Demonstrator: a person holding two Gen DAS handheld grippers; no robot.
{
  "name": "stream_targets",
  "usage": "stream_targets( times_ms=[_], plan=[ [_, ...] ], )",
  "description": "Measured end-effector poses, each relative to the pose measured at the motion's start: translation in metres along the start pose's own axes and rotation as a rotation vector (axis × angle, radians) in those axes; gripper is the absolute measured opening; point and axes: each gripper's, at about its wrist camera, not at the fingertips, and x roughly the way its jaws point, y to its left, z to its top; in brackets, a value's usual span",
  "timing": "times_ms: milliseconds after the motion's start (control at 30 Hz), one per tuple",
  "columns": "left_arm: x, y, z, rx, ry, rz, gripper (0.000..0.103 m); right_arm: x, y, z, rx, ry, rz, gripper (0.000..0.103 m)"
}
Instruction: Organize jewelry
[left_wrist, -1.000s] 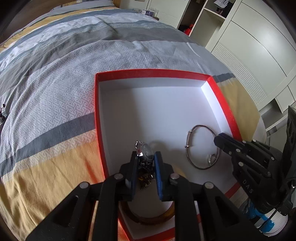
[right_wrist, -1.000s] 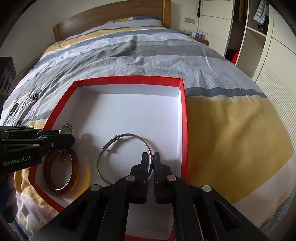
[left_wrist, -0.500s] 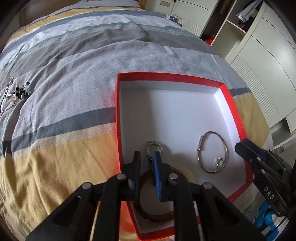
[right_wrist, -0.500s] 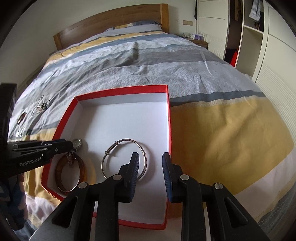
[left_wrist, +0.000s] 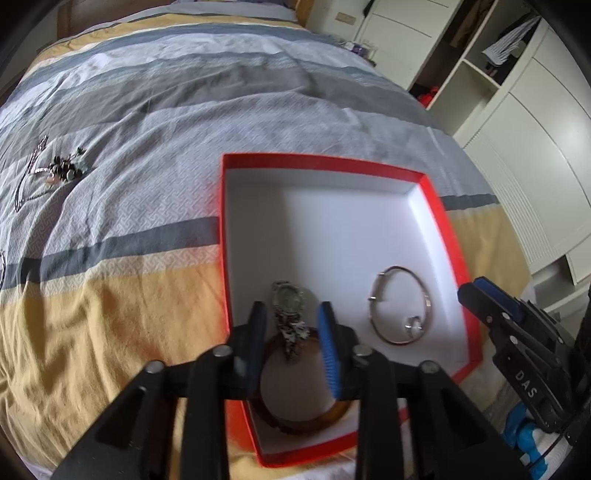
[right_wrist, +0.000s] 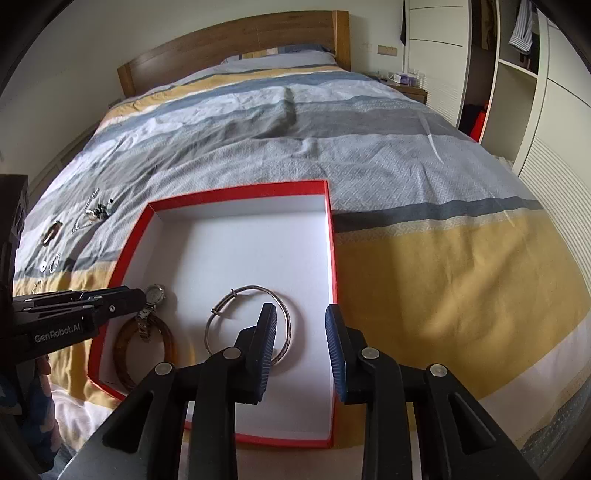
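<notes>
A red box (left_wrist: 325, 162) with a white inside lies on the bed. In it are a silver watch (left_wrist: 290, 302), its strap draped over a brown bangle (left_wrist: 306, 424), and a silver bangle (left_wrist: 400, 306) to the right. My left gripper (left_wrist: 291, 314) hovers over the watch. Its jaws are opening; the watch shows between them, untouched by the pads. My right gripper (right_wrist: 301, 314) hangs open above the silver bangle (right_wrist: 243, 291) with nothing between its fingers. In the right wrist view my left gripper (right_wrist: 133, 299) reaches in from the left over the watch (right_wrist: 155, 293).
Several loose jewelry pieces (right_wrist: 92, 214) lie on the striped bedspread left of the box (right_wrist: 236, 192); they also show in the left wrist view (left_wrist: 62, 168). A wooden headboard (right_wrist: 236, 40) stands at the far end. White wardrobes (right_wrist: 554, 122) line the right side.
The left gripper has opened and let go of the watch, which now rests in the box, and has drawn back. The right gripper went from shut to open and rose a little.
</notes>
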Motion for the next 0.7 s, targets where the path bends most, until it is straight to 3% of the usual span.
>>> stream_targets(
  times_ms=[100, 400, 533, 700],
  plan=[
    [-0.018, -0.008, 0.001, 0.042, -0.021, -0.029, 0.038, -0.018, -0.003, 0.002, 0.005, -0.025, -0.014, 0.028],
    [-0.104, -0.021, -0.013, 0.112, -0.145, -0.022, 0.04, -0.099, -0.012, 0.004, 0.039, -0.125, -0.046, 0.032],
    [-0.159, -0.016, -0.029, 0.145, -0.221, 0.01, 0.041, -0.141, -0.004, 0.004, 0.056, -0.192, -0.025, 0.034],
    [-0.222, 0.009, -0.051, 0.163, -0.28, 0.074, 0.05, -0.194, 0.027, 0.0, 0.026, -0.275, 0.0, 0.035]
  ],
)
